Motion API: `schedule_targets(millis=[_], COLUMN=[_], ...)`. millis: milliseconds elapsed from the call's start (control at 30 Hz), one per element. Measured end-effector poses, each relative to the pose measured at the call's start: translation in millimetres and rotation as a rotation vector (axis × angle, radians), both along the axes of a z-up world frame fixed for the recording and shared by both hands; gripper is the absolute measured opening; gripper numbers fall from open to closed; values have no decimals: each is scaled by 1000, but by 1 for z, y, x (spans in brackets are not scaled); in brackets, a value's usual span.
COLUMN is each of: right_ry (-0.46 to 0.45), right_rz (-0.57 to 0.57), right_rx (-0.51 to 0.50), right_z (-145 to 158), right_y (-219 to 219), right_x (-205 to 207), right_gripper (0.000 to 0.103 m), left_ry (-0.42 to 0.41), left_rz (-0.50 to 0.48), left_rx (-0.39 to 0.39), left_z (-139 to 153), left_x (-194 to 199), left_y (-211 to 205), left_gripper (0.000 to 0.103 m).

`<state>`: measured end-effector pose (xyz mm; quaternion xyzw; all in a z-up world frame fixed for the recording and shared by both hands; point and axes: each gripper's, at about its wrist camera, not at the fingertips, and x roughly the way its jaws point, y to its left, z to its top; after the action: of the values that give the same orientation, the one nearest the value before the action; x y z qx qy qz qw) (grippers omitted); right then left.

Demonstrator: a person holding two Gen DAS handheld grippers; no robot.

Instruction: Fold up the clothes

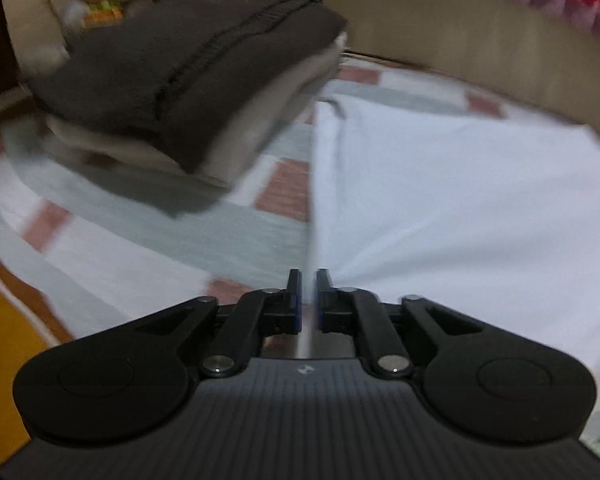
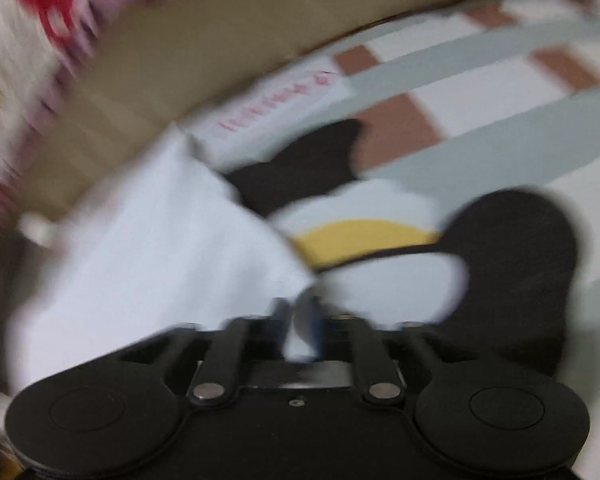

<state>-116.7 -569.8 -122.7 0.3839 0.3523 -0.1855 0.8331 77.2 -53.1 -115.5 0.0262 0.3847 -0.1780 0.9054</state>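
Checked bedding [image 1: 148, 236] carries a folded stack [image 1: 188, 92] beside our white garment [image 1: 460, 200]. We pinch its thin edge in the left gripper [image 1: 308, 292]; the right gripper [image 2: 300, 316] nips another fold. Soft, light, floppy: we judge edges and corners grip best.

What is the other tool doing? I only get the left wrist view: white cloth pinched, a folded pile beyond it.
Observer: The right tool is shut on the same white garment, by a bunched corner.
Operator: Is the cloth plain white all over?
Observer: No. The right wrist view shows a black and yellow print on it, which your side hides.
Operator: Anything else on the bed there?
Observer: Pink handwriting on a white patch near the cardboard wall; too blurred to read.
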Motion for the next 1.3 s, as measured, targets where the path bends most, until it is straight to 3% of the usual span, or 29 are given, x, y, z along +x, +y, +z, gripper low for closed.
schedule_targets(millis=[100, 200, 233, 300, 500, 533, 600, 733, 800, 833, 867, 967, 1000, 1200, 1233, 1300], right_ry=[14, 27, 32, 25, 64, 71, 84, 92, 68, 46, 28, -19, -13, 21, 32, 9], right_rz=[64, 128, 149, 221, 330, 347, 382, 301, 349, 397, 454, 438, 430, 319, 315, 350], right_rx=[-84, -169, -197, -232, -303, -315, -339, -342, -371, -413, -427, -478, -508, -646, -640, -536], right_z=[18, 36, 43, 51, 31, 28, 21, -4, -13, -15, -14, -5, -3, 16, 18, 23], right_y=[0, 0, 0, 0, -7, -8, -10, -16, -14, -11, -10, -17, -17, -17, -18, -19], right_x=[14, 29, 33, 53, 156, 174, 208, 238, 242, 242, 243, 238, 237, 219, 213, 194], right_gripper=[2, 11, 27, 50, 51, 51, 53, 60, 55, 8, 9, 4, 0, 3, 12, 14], left_ry=[-10, -3, -5, -8, -18, -19, -22, -29, -52, -63, -75, -109, -120, -189, -200, -249], left_rz=[12, -15, -27, -52, -127, -140, -165, -214, -197, -188, -179, -153, -144, -90, -81, -64], left_rx=[35, -2, -4, -7, -19, -21, -25, -31, 11, 31, 52, 115, 136, 262, 283, 343], left_z=[5, 7, 5, 1, -11, -13, -17, -24, -24, -24, -24, -23, -23, -21, -21, -17], left_x=[7, 24, 30, 41, 75, 80, 92, 114, 111, 110, 109, 105, 104, 96, 95, 87], left_y=[1, -1, -5, -13, -36, -40, -47, -62, -65, -67, -68, -73, -74, -83, -85, -87], left_gripper=[16, 48, 49, 49, 47, 41, 17, 13, 12, 12, 12, 11, 11, 19, 21, 21])
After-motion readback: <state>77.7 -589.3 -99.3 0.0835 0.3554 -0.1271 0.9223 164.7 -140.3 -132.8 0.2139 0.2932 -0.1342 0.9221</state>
